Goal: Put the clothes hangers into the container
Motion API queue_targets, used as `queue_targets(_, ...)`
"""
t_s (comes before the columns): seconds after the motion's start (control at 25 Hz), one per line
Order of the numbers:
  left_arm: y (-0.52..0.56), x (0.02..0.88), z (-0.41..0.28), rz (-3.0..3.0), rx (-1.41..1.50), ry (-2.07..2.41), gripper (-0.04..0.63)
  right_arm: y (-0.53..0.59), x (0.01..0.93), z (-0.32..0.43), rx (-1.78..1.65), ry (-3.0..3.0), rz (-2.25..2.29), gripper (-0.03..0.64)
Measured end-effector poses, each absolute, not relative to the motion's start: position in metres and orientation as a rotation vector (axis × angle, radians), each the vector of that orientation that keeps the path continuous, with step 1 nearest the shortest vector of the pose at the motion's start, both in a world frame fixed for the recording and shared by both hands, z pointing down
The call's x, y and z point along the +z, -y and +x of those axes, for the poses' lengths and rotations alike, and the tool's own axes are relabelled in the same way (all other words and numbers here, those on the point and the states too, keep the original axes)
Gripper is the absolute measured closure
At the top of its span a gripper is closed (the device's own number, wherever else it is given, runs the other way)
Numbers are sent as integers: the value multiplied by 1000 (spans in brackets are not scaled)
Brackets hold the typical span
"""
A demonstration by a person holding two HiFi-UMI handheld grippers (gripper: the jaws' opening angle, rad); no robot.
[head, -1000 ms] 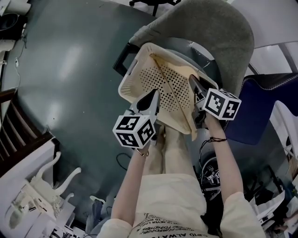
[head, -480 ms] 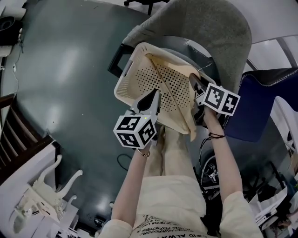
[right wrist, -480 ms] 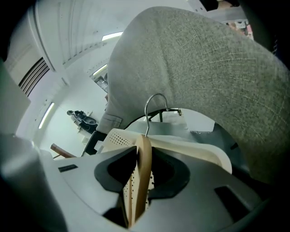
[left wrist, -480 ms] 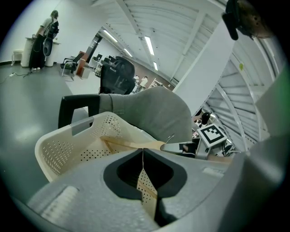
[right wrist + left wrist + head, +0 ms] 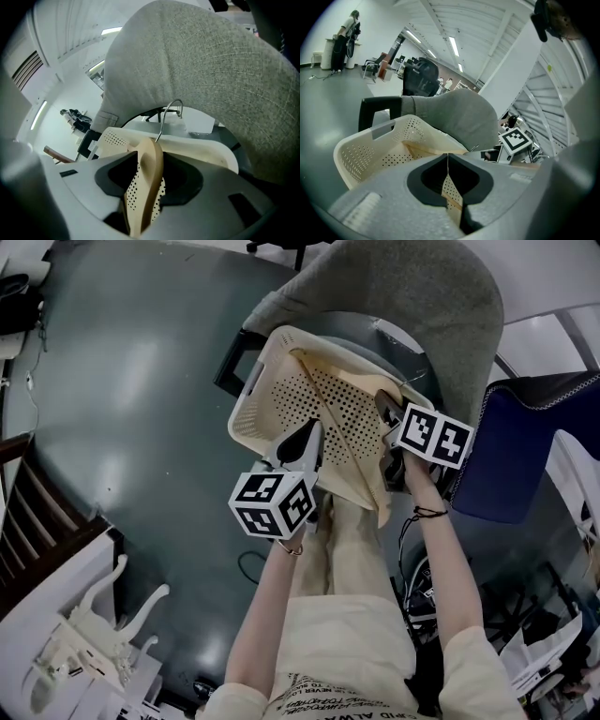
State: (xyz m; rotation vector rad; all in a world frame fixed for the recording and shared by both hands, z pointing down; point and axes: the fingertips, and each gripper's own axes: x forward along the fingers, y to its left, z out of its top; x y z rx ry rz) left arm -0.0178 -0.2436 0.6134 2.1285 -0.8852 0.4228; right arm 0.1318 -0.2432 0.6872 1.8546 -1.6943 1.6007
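Here, left gripper [image 5: 305, 439] clamps the cream perforated plastic basket [image 5: 246, 413]; right gripper [image 5: 384, 411]—jaws just opening round the pale wooden hanger [image 5: 151, 161]—should widen fully before withdrawing.

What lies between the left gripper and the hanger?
Only the basket's bare perforated floor, as the head view shows. The left gripper clamps the near rim, and the hanger lies to its right.
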Motion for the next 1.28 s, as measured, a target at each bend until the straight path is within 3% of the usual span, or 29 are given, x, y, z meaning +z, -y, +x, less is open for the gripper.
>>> queue_targets(0.16,242,613,-18,2125,422,889,572,243,689,131,1587,1660,1853,455)
queue_targets(0.28,241,612,-17,2124,418,890,572,244,687,133,1537,1640,1891,397)
queue_targets(0.52,239,612,-16,2115,405,890,572,248,679,137,1407,1602,1953,367)
queue_targets(0.92,241,602,-13,2134,349,875,572,241,670,141,1331,1636,1986,365)
queue_targets(1.08,242,587,-10,2166,328,867,572,232,659,145,1250,1646,1961,424)
queue_targets(1.28,242,565,-10,2228,304,855,572,228,634,141,1127,1719,1913,568)
